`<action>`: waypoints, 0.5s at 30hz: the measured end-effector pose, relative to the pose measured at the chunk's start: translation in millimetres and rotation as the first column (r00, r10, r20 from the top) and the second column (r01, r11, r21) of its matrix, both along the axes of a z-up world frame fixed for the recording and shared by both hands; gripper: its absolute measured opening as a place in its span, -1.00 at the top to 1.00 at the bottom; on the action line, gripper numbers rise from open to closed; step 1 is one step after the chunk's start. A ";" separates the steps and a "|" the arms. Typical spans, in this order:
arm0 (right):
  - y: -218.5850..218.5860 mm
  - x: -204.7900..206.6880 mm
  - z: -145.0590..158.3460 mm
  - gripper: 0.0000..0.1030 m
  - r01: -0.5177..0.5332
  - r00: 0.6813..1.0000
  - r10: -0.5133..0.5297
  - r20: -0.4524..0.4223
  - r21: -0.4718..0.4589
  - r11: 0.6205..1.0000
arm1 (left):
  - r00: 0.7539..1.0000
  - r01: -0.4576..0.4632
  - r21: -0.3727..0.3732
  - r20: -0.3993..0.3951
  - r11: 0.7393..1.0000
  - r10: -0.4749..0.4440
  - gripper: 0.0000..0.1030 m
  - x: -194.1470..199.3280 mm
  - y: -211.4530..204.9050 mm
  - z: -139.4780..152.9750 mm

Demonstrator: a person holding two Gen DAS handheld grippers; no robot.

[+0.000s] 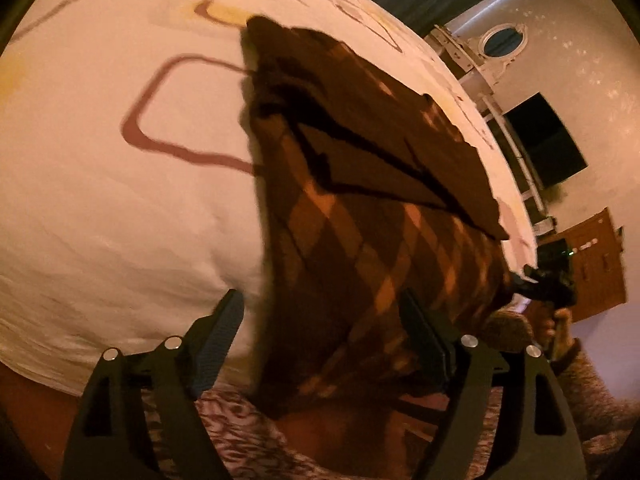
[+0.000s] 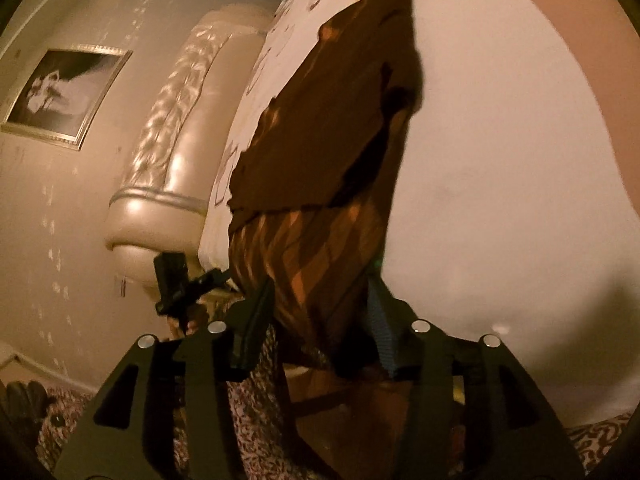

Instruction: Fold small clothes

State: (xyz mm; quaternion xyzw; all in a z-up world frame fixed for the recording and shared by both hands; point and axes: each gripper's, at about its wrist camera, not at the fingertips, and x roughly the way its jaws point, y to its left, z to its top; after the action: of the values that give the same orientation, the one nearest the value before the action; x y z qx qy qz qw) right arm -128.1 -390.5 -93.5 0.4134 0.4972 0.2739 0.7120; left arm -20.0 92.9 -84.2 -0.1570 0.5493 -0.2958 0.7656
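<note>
Brown argyle garment [image 1: 360,184] lies on the white bedsheet [image 1: 120,200], partly folded, its near hem hanging over the bed edge between both sets of jaws. Left gripper [image 1: 320,320] stands released, jaws wide with the hem between them, no pad pressing it. Right gripper [image 2: 316,312] is also spread around the cloth, apparently not pinching. Both tilt downward toward the bed. Judged next: clamp the hem corners, then carry them forward.

One brown diamond-patterned garment [image 1: 360,200] lies on one white bed [image 1: 120,200]. Two grippers show (each camera catches the other): left gripper [image 1: 320,320], right gripper [image 2: 316,300]. One framed picture [image 2: 64,96] hangs.
</note>
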 end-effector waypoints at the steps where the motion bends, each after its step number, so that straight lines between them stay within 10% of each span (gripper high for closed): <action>1: 1.9 -1.8 0.1 0.08 -0.017 1.000 0.017 0.001 -0.005 1.000 | 1.000 0.009 -0.015 -0.018 1.000 -0.009 -0.52 -0.1 -2.4 -3.1; 8: 10.0 -1.6 1.3 0.08 -0.062 0.998 0.062 0.007 -0.030 0.998 | 0.999 0.005 -0.056 -0.040 0.998 -0.007 -0.52 -4.0 -3.7 -8.1; 15: 30.8 2.4 2.5 0.52 -0.104 0.994 0.105 0.006 -0.094 0.990 | 0.999 0.029 0.019 -0.028 0.999 -0.029 0.21 -6.9 -11.1 -8.2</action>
State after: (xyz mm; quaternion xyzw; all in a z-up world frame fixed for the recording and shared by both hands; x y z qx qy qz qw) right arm -125.7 -359.7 -91.0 0.3513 0.5265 0.2894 0.7181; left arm -26.9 81.9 -92.4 -0.1458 0.5649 -0.2995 0.7550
